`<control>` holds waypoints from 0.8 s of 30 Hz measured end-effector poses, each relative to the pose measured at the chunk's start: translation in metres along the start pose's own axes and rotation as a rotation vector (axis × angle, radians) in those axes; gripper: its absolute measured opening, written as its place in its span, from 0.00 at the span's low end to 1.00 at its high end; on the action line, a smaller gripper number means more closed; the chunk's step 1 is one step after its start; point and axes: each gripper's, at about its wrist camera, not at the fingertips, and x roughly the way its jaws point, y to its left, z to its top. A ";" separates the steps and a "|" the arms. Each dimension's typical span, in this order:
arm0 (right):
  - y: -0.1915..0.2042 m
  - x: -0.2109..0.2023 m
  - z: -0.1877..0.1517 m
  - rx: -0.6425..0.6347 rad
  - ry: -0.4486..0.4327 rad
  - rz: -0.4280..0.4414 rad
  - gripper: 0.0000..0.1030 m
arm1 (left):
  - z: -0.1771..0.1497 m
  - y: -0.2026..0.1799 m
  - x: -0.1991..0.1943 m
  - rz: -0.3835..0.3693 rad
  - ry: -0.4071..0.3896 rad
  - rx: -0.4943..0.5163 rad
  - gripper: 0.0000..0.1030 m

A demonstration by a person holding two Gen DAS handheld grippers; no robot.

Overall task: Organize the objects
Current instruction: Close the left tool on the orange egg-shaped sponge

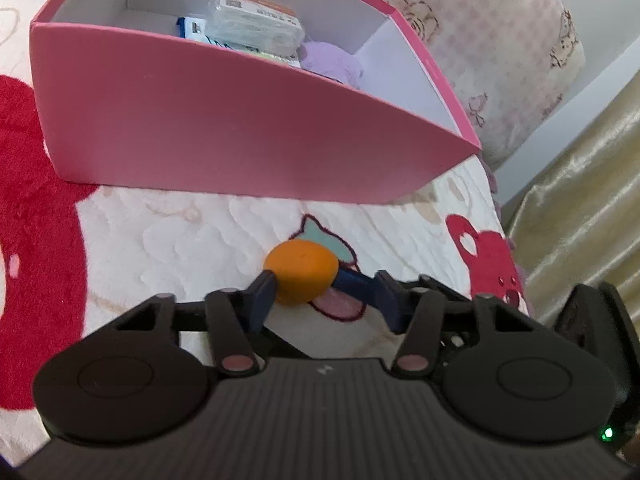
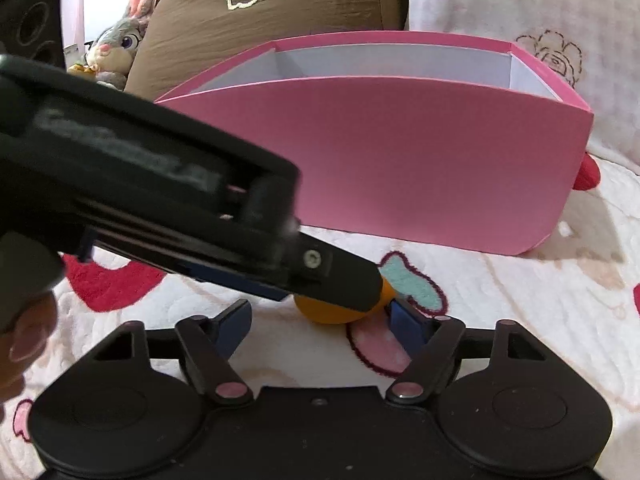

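Note:
An orange ball lies on the white patterned bedspread in front of a pink box. My left gripper has its blue fingers pressed on both sides of the ball. In the right wrist view the left tool reaches in from the left, and its black finger covers much of the ball. My right gripper stands open around the same ball; its right fingertip is close beside the ball, its left one well apart. The pink box holds wrapped packets and a purple plush item.
Patterned pillows lie behind the box, and gold fabric hangs at the right. A brown cushion and a plush rabbit sit at the back left. A hand shows at the left edge.

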 end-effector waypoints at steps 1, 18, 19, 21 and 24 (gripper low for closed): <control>0.000 0.001 0.000 0.003 0.001 -0.010 0.71 | 0.000 0.002 0.000 0.013 -0.020 -0.002 0.41; 0.002 0.005 0.002 -0.063 -0.018 -0.097 0.60 | -0.001 0.008 0.006 0.035 -0.028 0.045 0.43; 0.001 0.004 0.002 -0.067 -0.016 -0.113 0.63 | -0.001 0.007 0.006 0.041 -0.031 0.050 0.43; 0.004 0.006 0.004 -0.082 -0.018 -0.119 0.63 | 0.000 0.006 0.008 0.058 -0.046 0.062 0.41; 0.003 0.006 0.003 -0.106 -0.013 -0.095 0.55 | 0.000 0.007 0.012 0.052 -0.039 0.058 0.37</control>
